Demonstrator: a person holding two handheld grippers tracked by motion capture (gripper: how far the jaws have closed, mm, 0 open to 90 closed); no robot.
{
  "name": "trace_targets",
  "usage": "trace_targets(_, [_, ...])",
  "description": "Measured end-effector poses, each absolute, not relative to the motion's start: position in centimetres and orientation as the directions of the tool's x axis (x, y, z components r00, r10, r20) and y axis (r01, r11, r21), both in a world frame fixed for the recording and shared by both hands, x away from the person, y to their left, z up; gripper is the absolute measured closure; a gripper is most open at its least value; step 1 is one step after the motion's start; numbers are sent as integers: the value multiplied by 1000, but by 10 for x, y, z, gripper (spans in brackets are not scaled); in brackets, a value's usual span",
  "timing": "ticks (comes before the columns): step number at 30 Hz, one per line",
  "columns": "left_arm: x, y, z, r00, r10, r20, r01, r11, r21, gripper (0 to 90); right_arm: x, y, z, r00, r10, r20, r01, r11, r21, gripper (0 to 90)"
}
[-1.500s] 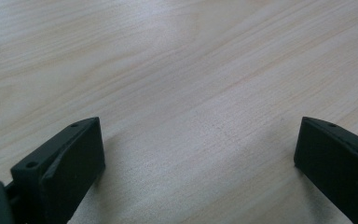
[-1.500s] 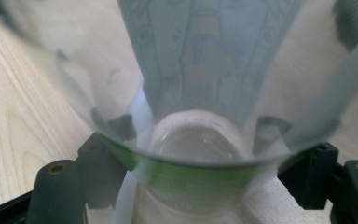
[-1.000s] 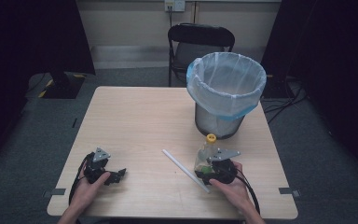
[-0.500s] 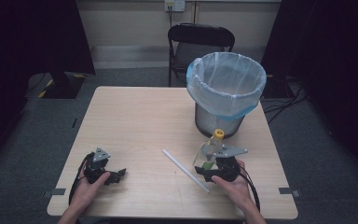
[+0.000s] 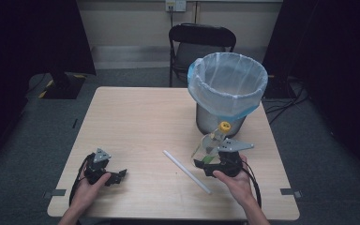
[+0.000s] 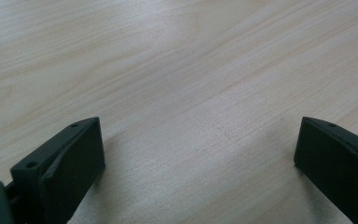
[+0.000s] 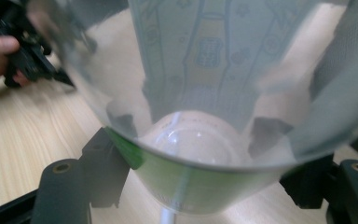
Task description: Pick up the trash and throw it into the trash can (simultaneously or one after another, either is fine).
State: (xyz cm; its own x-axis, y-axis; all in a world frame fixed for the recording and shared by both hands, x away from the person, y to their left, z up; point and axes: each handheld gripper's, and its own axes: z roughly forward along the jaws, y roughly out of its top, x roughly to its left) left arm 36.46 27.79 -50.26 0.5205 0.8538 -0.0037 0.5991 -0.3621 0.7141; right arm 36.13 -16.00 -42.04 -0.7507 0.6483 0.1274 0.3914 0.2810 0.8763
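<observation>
Two forearms reach in from the near edge. The left hand rests low, its tongs with jaws wide apart and nothing between them. The right hand is raised, its tongs clamped on a bottle.

- The bottle is clear plastic with a yellow cap and a green band near its base.
- It is empty as far as can be seen, and its cap is on.
- It is clamped near its base between 2 black jaws, clear of the table, and tilts with the cap up and away, toward the bin.
- In the right gripper view the bottle is seen from its base end: a clear wall, a rounded bottom, the green band at the lower edge and a faint printed label along its side.
</observation>
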Motion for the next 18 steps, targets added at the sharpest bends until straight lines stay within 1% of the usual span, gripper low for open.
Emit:
trace_targets(13, [365, 278, -503, 519, 855, -5, 599, -360, 715, 11, 367, -153, -394, -768, 629, 120, 347, 251, 904, 278])
trace_targets(16, [365, 278, -503, 519, 855, -5, 599, -360, 715, 11, 368, -152, -387, -773, 623, 122, 334, 237, 912, 278])
trace_targets(18, [365, 278, -503, 519, 855, -5, 599, -360, 715, 11, 370, -153, -379, -777, 612, 147, 334, 203, 920, 279])
